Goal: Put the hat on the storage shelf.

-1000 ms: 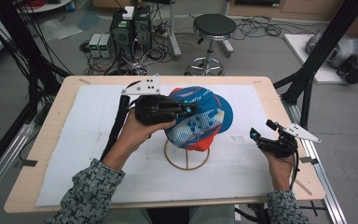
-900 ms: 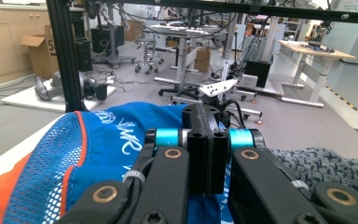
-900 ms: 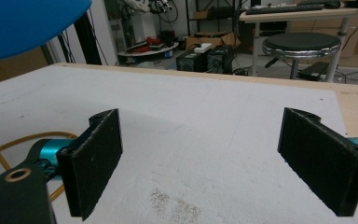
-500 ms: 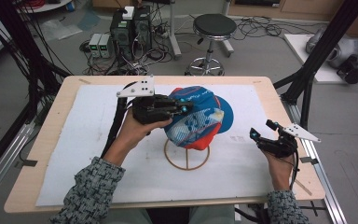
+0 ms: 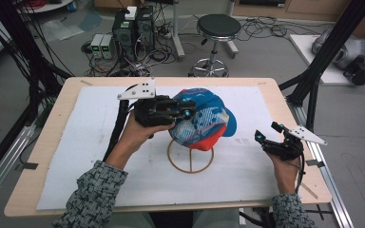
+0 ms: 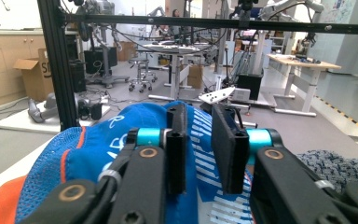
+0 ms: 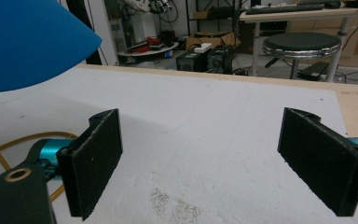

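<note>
The wide wooden table (image 5: 43,156) carries a white foam mat (image 5: 95,180), and near its middle stands a thin yellow-brown wire stand with a ring foot (image 5: 190,158). On top of that stand sits the blue, white and orange fabric baseball cap (image 5: 204,121), crown draped over the wire and its blue peak (image 5: 226,124) pointing right and a little toward the near edge; the cap's long axis runs left to right across the table.

The left gripper (image 5: 183,110) lies across the cap's left side, and its jaws have just been opening: in the left gripper view a narrow gap stands between them above the striped fabric (image 6: 205,140), with no cloth visibly pinched. This looks like the letting-go step after setting the cap on the stand. The next move probably calls for drawing that gripper away leftward without dragging the cap.

The right gripper (image 5: 266,135) hangs well apart at the right, jaws spread wide over bare mat.
</note>
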### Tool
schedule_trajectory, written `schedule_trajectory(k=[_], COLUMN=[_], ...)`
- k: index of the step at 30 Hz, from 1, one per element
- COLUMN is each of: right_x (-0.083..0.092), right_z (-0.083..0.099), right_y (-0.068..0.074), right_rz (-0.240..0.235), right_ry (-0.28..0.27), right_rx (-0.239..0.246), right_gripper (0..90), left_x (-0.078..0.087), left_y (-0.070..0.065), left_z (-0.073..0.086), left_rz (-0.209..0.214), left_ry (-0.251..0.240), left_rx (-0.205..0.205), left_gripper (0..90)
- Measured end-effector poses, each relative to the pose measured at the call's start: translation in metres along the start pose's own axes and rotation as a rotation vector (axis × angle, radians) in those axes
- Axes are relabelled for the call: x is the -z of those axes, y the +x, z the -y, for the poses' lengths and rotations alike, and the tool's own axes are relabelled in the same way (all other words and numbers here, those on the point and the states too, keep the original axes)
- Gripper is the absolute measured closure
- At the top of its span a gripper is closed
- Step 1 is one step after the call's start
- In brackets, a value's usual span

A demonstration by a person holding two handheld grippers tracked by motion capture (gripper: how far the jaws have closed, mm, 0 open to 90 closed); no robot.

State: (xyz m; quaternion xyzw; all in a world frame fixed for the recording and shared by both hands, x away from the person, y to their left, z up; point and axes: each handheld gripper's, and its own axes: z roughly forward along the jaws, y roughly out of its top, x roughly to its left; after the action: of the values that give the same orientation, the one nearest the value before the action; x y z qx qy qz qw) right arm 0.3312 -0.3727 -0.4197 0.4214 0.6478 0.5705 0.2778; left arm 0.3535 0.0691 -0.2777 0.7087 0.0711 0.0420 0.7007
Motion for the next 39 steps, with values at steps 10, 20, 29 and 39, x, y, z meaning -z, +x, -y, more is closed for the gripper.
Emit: schedule_trajectory(k=[10,20,29,39], right_x=[0.0,-0.001,-0.003,-0.003], right_z=[0.0,0.0,0.0,-0.001], right_y=[0.0,0.0,0.0,0.0], right_rz=[0.0,-0.001,-0.007,-0.004], right_ry=[0.001,-0.002,-0.014,-0.013], right_rx=[0.001,0.002,-0.012,-0.015], right_gripper=[12.9,12.9,13.0,13.0], left_x=[0.004,0.028,0.061,0.098], left_y=[-0.002,-0.005,-0.006,-0.003], left_z=[-0.002,-0.006,-0.005,0.004], left_rz=[-0.006,-0.072,-0.195,-0.33], left_ry=[-0.025,-0.05,-0.048,-0.05], left_rx=[-0.005,-0.023,-0.036,-0.019], left_gripper=[65.4,54.7,48.9,43.6])
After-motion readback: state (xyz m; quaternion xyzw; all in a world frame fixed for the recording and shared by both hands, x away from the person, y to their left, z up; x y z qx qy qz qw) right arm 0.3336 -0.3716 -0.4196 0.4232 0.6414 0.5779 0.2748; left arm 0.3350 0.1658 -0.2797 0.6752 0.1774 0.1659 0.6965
